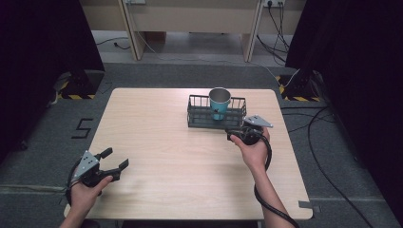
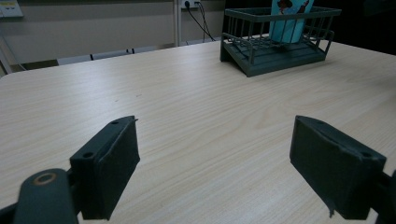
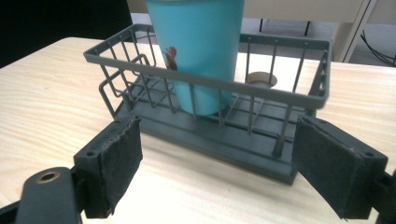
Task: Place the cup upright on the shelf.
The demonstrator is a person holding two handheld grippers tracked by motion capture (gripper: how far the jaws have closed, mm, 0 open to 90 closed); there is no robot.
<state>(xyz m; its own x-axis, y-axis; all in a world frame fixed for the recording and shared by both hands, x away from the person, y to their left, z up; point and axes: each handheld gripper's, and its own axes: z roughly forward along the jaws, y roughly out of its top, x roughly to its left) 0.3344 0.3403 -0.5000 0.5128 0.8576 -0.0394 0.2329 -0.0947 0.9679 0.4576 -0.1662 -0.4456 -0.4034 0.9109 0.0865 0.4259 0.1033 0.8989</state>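
Blue cup [image 1: 219, 100] upright inside wire basket [image 1: 199, 119] near far right edge of counter [image 1: 157, 142]. Right gripper [image 3: 215, 161] just before basket, jaws spread, probably lined up to grip it. Left gripper [image 1: 114, 160] near left corner, jaws spread, idle.

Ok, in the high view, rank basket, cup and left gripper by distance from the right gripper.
1. Basket: just ahead of the right gripper, near rail closest.
2. Cup: standing inside the basket, slightly farther back.
3. Left gripper: far across the table, at its near-left corner.
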